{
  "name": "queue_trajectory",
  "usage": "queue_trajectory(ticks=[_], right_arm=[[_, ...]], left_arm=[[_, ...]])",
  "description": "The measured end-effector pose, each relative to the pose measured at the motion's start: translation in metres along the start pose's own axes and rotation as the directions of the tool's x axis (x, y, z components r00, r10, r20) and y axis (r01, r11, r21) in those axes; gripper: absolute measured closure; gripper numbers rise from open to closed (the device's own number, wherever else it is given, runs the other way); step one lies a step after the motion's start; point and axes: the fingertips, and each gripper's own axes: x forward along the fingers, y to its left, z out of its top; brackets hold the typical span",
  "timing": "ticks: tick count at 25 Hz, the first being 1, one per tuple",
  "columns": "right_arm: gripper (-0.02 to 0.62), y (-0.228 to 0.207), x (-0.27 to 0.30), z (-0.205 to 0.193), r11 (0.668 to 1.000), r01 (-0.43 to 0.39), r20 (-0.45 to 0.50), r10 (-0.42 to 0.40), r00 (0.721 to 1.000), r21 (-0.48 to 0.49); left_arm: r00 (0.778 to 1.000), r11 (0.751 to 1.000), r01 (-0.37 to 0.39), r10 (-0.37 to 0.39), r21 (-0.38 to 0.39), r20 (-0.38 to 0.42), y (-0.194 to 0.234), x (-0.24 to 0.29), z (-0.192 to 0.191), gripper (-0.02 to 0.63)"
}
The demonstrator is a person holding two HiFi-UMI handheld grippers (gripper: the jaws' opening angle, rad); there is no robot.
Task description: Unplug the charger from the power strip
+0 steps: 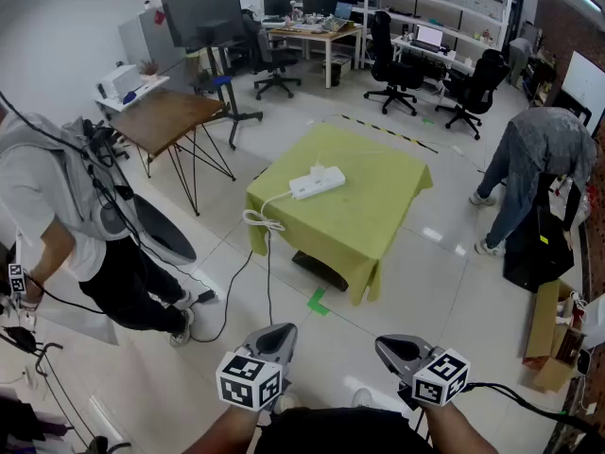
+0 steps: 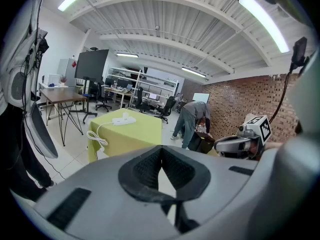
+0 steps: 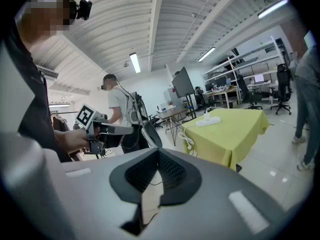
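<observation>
Site: open office/lab floor, head view looking steeply down.

Item 1, bench (image 1: 378, 230): covered w/ yellow-green cloth, stands mid-floor, well apart from both grippers.

Item 2, power strip (image 1: 317, 183): white, lies flat on bench top twd its far-left part. Charger (image 1: 319, 169): white, small, seated in the strip's top face, plugged in. Fine detail too small to read.

Item 3, cable (image 1: 262, 219): white, runs from strip end over the bench's left edge, hangs in a loose coil against the cloth.

Item 4, left gripper (image 1: 274, 334): low in frame, aimed twd bench. Left gripper view: jaws closed tip to tip, nothing btwn them; strip seen far ahead on the cloth.

Item 5, right gripper (image 1: 397, 346): beside the left one, approx same height. Right gripper view: jaws closed together, empty.

Item 6, bystanders: person in white tee (image 1: 52, 201) w/ grey hoodie at left, cabling on torso; second person (image 1: 539, 149) bent over at right, nr boxes. Neither touches the bench.

Item 7, green tape mark (image 1: 317, 301) on floor, just in front of bench.
</observation>
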Motion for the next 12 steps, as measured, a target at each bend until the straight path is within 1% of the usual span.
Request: queue_trajectory(ticks=[7, 12], right_arm=[[0.592, -0.006, -0.005, 0.002, 1.000, -0.010, 0.004, 0.010, 1.000, -0.004], [0.592, -0.011, -0.009, 0.007, 1.000, -0.031, 0.003, 0.031, 1.000, -0.008]], left_arm=[[1.000, 1.000, -0.012, 0.012, 0.001, 0.001, -0.007, 0.003, 0.001, 0.600], [0.999, 0.999, -0.035, 0.035, -0.005, 0.003, -0.013, 0.004, 0.005, 0.600]])
